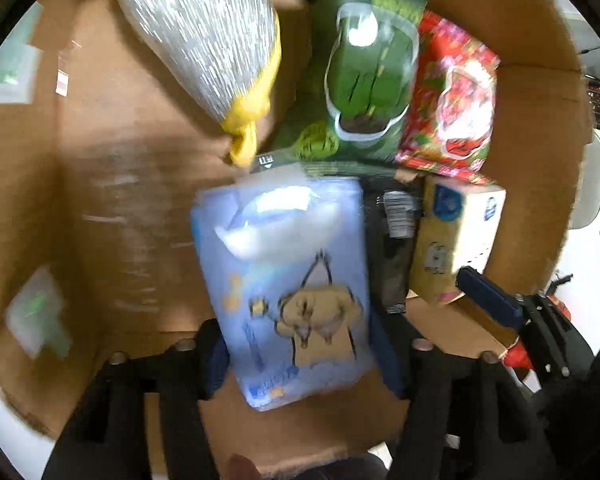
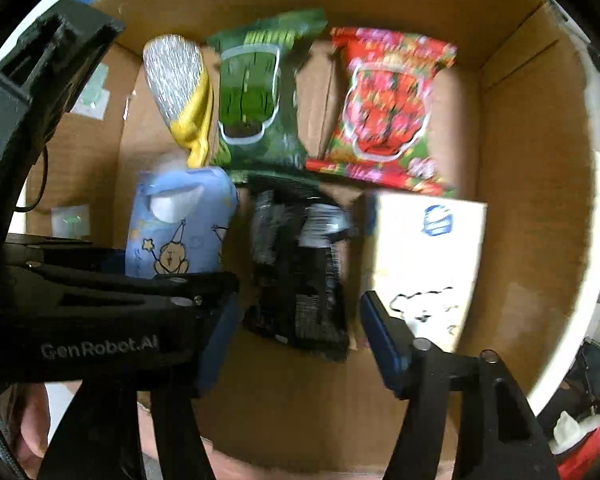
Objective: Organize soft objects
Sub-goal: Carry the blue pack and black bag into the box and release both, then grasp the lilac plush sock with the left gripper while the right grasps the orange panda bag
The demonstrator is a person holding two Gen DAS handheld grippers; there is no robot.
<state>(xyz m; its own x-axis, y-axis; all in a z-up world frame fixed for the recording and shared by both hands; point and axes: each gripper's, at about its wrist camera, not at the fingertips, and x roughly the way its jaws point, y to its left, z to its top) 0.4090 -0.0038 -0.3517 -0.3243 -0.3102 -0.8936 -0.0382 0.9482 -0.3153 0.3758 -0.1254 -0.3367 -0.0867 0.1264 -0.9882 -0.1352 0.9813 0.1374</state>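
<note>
The left gripper (image 1: 296, 344) squeezes the soft light-blue tissue pack with a bear drawing (image 1: 288, 292) low in the frame inside the brown cardboard box (image 1: 100, 160), while the right gripper (image 2: 296, 328) hangs with its fingers wide apart over the black crinkly packet (image 2: 300, 272).

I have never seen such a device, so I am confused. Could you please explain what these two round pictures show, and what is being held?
A person holds two hand-held grippers; each carries a fisheye camera looking along its two fingers. Both look down into a cardboard box.

In the left camera's picture, the left gripper grips a blue tissue pack.

In the right camera's picture, the right gripper is open and empty, above a black packet.

Also in the box: a silver bag with a yellow tie, a green snack bag, a red snack bag and a yellow-white tissue box.
</note>
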